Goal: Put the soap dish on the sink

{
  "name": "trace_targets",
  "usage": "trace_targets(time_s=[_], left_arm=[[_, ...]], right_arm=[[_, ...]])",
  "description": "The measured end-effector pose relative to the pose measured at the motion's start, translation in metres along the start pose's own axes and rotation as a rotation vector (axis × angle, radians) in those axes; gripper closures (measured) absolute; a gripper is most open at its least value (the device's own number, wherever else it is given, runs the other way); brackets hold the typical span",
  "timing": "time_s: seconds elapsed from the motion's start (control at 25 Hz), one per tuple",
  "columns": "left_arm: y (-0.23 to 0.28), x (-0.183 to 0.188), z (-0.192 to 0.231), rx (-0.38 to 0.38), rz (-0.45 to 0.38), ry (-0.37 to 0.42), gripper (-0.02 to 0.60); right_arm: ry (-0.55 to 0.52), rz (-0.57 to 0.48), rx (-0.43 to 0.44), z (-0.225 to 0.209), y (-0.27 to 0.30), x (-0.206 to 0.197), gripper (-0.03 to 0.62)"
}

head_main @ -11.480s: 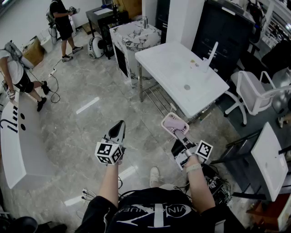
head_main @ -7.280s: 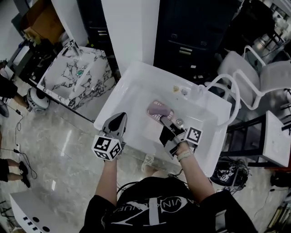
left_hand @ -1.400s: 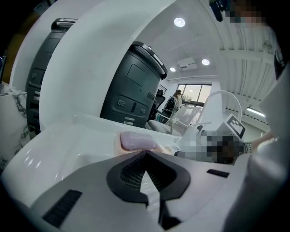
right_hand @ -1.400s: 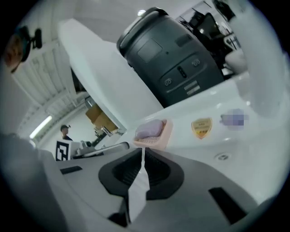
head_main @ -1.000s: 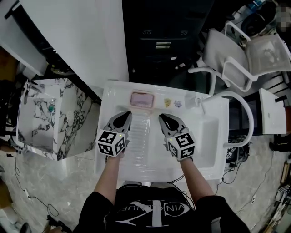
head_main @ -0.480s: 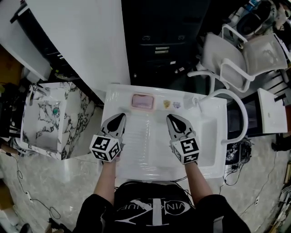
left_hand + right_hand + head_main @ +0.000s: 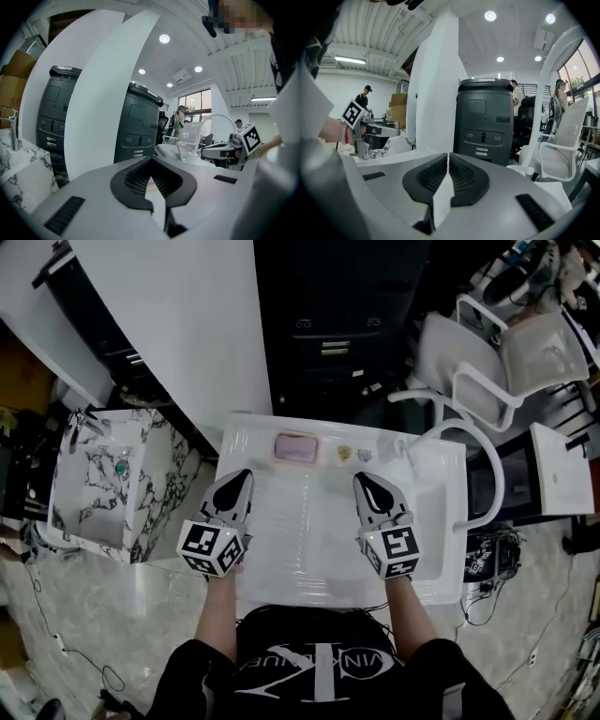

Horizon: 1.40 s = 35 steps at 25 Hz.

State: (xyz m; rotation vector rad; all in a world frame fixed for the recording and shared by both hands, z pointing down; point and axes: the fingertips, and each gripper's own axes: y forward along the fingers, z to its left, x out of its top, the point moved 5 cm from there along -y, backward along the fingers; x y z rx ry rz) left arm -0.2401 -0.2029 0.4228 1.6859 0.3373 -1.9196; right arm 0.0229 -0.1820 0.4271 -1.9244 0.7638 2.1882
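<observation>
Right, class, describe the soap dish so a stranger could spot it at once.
Find the plain white sink beside the marbled one. On its back ledge lies the soap dish: the only pink rounded rectangle, bigger than two small bits nearby.

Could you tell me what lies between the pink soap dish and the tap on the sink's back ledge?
In the head view, a yellowish item and a greyish item lie side by side between soap dish and tap, too small to identify.

Two small bits (image 7: pixel 353 455) beside the soap dish (image 7: pixel 293 447), too tiny to name. The sink's (image 7: pixel 309 540) front rim hides under the person (image 7: pixel 309 667), cut off below.
</observation>
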Motion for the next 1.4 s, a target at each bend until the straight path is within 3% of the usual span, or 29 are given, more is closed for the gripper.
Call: trace_targets(time_s=[0.68, 1.4], left_arm=[[-0.026, 0.027, -0.003, 0.047, -0.092, 0.004, 0.569], [-0.023, 0.027, -0.002, 0.048, -0.085, 0.005, 0.569]], right_arm=[[0.026, -0.06, -0.041, -0.007, -0.026, 0.011, 0.562], [0.017, -0.052, -0.033, -0.005, -0.024, 0.009, 0.562]])
